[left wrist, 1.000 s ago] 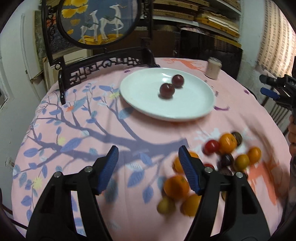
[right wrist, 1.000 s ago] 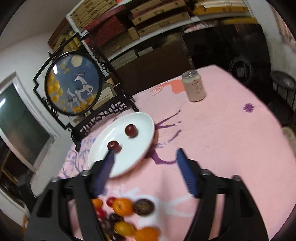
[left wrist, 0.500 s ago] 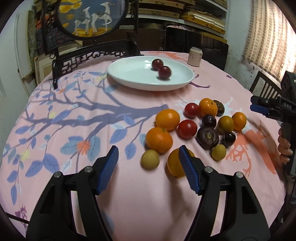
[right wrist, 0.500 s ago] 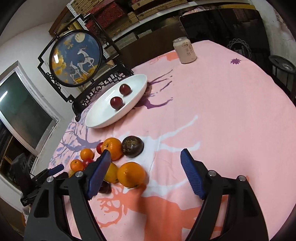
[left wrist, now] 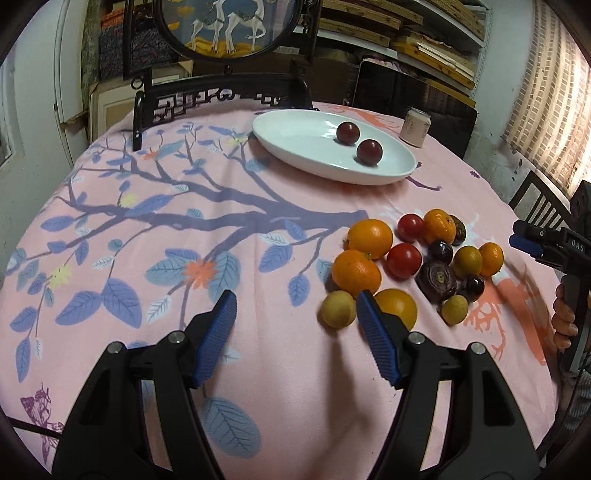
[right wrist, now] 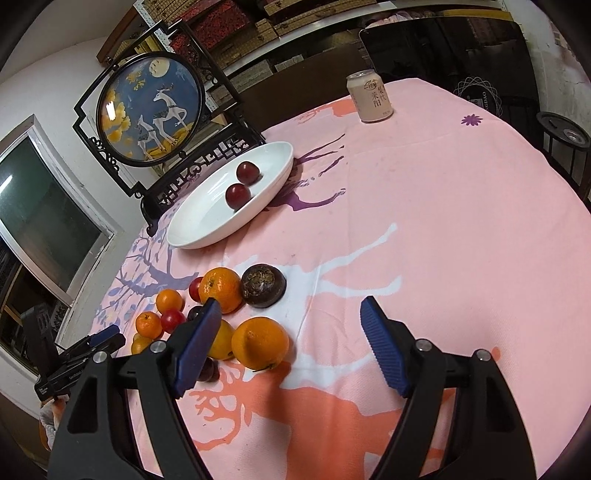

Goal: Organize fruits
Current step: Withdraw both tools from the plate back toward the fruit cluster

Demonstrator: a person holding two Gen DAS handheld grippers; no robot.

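A white oval plate [left wrist: 295,140] [right wrist: 207,225] at the far side of the pink cloth holds two dark red plums [left wrist: 369,151] [right wrist: 238,195]. Several loose fruits lie in a cluster [left wrist: 406,258] [right wrist: 221,288]: oranges, red tomatoes, dark plums, a brown passion fruit [right wrist: 263,285] and small yellow fruits. My left gripper [left wrist: 295,314] is open and empty, just left of a small yellow fruit [left wrist: 337,309]. My right gripper [right wrist: 290,321] is open and empty, with a large orange [right wrist: 260,343] near its left finger. Each gripper shows at the other view's edge.
A pale drink can [left wrist: 415,127] [right wrist: 369,96] stands at the far right of the table. A dark carved stand with a round deer picture [left wrist: 221,29] [right wrist: 151,110] rises behind the plate. A chair [left wrist: 535,203] is at the right edge.
Both grippers came down and drew back toward the near side of the fruit cluster; the left view swung so the plate sits farther right. Jaws kept the same width.
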